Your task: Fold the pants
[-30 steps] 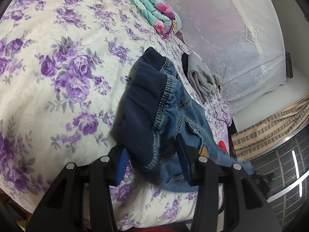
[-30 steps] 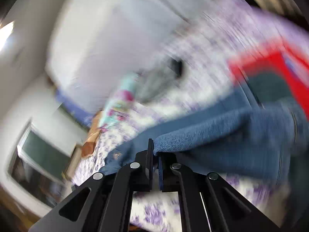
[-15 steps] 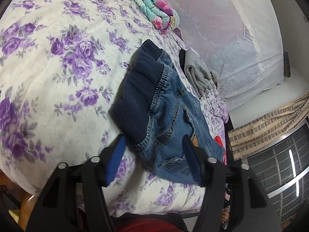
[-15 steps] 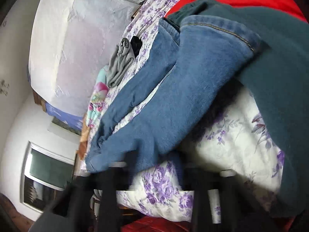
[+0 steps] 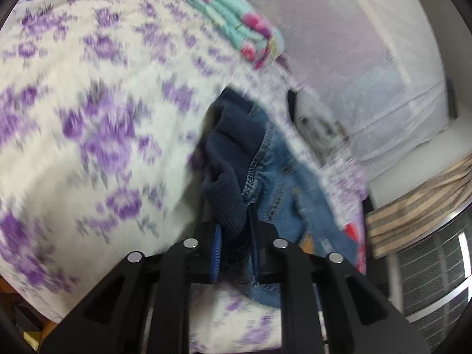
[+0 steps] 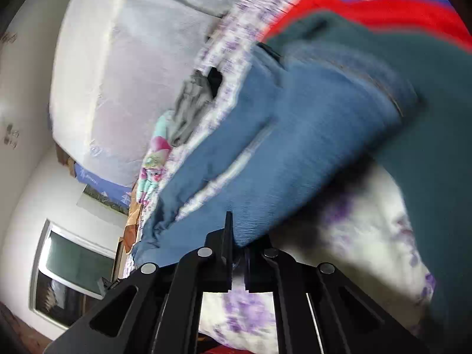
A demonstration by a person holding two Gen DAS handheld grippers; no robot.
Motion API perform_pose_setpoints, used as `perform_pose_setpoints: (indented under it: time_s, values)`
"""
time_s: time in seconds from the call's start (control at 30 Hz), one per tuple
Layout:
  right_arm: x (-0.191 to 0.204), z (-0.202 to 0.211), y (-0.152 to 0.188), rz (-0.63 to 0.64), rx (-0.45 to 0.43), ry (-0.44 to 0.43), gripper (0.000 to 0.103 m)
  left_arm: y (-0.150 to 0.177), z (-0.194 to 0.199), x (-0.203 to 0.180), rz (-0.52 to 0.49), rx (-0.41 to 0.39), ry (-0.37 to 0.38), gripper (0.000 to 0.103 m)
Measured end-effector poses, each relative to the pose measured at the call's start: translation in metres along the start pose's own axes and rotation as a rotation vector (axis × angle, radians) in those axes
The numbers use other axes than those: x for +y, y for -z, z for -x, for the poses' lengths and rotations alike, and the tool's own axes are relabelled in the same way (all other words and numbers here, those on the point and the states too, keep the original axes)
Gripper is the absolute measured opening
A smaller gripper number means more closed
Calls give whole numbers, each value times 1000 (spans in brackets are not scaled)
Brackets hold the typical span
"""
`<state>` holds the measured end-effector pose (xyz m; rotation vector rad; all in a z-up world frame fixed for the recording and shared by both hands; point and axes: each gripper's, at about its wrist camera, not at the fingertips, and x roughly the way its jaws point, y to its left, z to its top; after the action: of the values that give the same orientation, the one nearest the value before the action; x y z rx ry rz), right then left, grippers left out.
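The pants (image 5: 277, 183), blue denim with a ribbed navy waistband, lie rumpled on the bed (image 5: 88, 118), stretching away ahead of both claws. The left claw (image 5: 234, 250) is clenched on the knit waistband; the right claw (image 6: 236, 236) pinches a denim leg edge. The floral purple-and-white sheet is soft. A folded pastel blanket (image 5: 236, 26) lies far beyond.
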<state>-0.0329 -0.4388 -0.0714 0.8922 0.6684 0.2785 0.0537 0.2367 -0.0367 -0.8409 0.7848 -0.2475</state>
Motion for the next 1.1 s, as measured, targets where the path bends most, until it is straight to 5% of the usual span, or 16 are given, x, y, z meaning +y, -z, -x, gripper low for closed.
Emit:
perform_pose_setpoints:
  time_s: [0.1,0.17,0.27,0.3,0.37,0.4,0.47,0.53,0.6,0.73,0.8,0.93,1.03,1.1]
  values:
    - [25,7,1,68,23,-33,6,-14,39,-15,-47,-62,28,13]
    - [21,2,9,97,76,13,6,-16,42,-13,-56,-34,14,13]
    - [-5,-10,29,95,183,130,8,-2,17,14,-34,67,-111,13]
    - [-10,-7,32,85,179,102,9,5,9,29,-15,95,-139,16]
    - [-17,10,28,26,170,84,13,9,18,49,47,73,-30,17]
    - [-19,21,24,10,142,90,24,8,27,54,75,64,-5,18]
    - [-16,57,11,33,21,183,34,2,55,52,47,-42,-97,18]
    - [-8,95,-3,60,-128,273,34,-8,76,37,-44,-147,-256,27]
    - [1,107,-16,87,-192,264,34,-22,77,18,-118,-161,-259,32]
    - [30,76,-50,156,-190,182,40,-61,26,-41,-337,-81,-240,65]
    - [35,59,-60,163,-157,161,42,-81,-12,-59,-387,-45,-292,65]
    - [45,20,-79,194,-88,195,43,-111,-70,-52,-337,107,-253,65]
    - [41,3,-88,180,-64,218,45,-117,-107,-43,-338,177,-300,64]
    - [39,-3,-88,180,-55,231,45,-120,-123,-34,-297,235,-251,59]
